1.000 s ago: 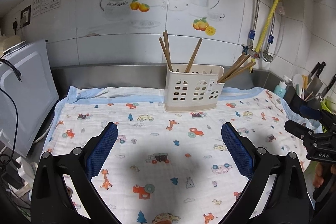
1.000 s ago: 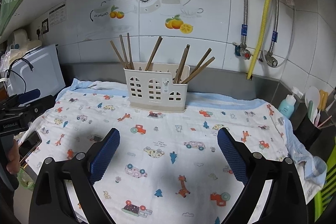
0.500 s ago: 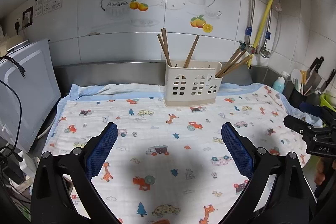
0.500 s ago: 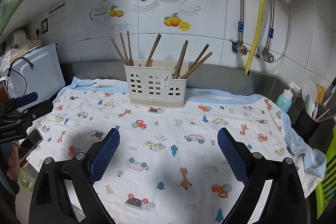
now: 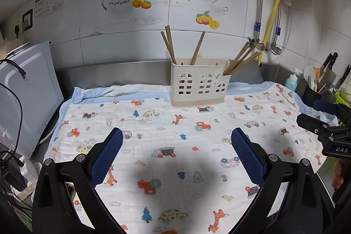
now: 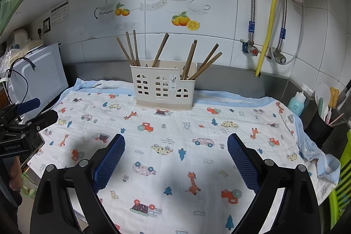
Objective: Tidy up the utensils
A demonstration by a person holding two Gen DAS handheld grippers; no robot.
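Left wrist view: my left gripper [image 5: 176,154] fingers wide apart, empty; right gripper [image 6: 175,154] likewise. Chopsticks [image 6: 131,48] all stand in holder [image 6: 163,86] — task looks finished; next, only check cloth [image 6: 197,124] for strays.

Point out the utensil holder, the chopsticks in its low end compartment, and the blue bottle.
utensil holder [image 6: 163,89], right wrist view, front wall.
chopsticks [image 6: 207,64], right wrist view, mid-shaft of the leaning pair.
blue bottle [image 6: 296,101], right wrist view, body.
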